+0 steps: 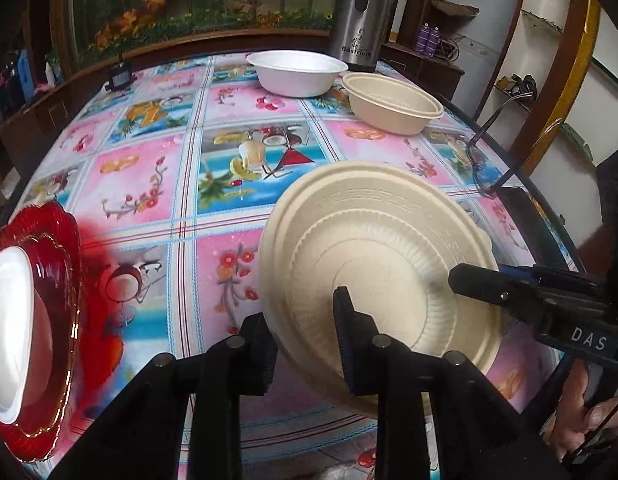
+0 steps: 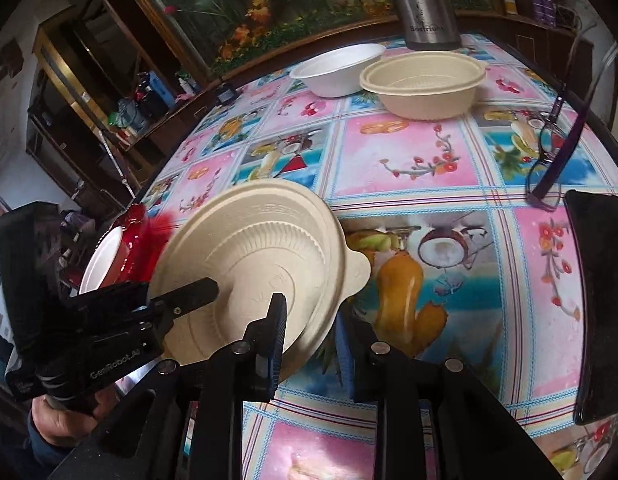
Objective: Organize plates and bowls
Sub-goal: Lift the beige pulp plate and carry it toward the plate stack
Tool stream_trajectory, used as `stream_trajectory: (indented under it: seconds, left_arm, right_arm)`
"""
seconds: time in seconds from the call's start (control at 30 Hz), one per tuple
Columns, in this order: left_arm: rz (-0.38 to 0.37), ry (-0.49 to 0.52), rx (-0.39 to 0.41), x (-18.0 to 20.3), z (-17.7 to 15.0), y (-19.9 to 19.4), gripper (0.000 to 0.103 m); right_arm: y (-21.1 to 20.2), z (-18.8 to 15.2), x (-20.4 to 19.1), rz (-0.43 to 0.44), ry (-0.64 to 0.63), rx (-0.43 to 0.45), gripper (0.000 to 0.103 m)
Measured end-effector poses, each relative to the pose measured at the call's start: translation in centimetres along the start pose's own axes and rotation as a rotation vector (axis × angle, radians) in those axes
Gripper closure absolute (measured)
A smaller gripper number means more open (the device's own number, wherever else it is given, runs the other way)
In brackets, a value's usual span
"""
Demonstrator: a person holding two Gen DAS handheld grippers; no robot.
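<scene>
A beige ribbed bowl [image 1: 381, 264] [image 2: 261, 248] hangs tilted above the flowered tablecloth, its inside facing both cameras. My left gripper [image 1: 305, 348] is shut on its near rim, one finger inside and one outside. My right gripper [image 2: 311, 344] is shut on the opposite rim; in the left wrist view it reaches in from the right [image 1: 481, 280]. A second beige bowl [image 1: 393, 104] [image 2: 425, 84] and a white bowl [image 1: 297, 72] [image 2: 337, 68] stand at the far side. At the left, a red glass plate [image 1: 57, 264] [image 2: 129, 248] carries a white dish [image 1: 9, 320].
A steel flask [image 1: 359, 12] stands behind the bowls. Glasses [image 2: 549, 152] and a black phone [image 2: 597, 312] lie near the right table edge. A small black device [image 1: 119, 76] sits at the far left. A person's hands [image 1: 581, 412] [image 2: 57, 420] grip the handles.
</scene>
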State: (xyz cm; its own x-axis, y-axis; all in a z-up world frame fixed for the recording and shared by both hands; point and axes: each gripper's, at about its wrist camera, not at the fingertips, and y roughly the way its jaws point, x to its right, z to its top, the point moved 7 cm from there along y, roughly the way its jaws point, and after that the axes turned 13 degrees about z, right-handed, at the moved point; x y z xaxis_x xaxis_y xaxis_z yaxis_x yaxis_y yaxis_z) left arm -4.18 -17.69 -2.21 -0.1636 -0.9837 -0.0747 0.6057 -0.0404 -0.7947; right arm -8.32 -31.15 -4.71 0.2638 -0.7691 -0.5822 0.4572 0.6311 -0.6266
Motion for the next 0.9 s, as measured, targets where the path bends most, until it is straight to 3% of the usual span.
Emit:
stream_trajectory:
  seconds: [0.43,0.9]
  left_arm:
    - [0.1,0.04,0.07,-0.2,0.2,-1.0,0.079]
    - [0.128,0.038,0.105,-0.8,0.3,-2.0,0.079]
  right_arm:
    - [-0.4,-0.2,-0.4,0.019,0.016,0.011,0.08]
    - [-0.7,0.0,-1.7,0.023,-0.008,0.015,0.08]
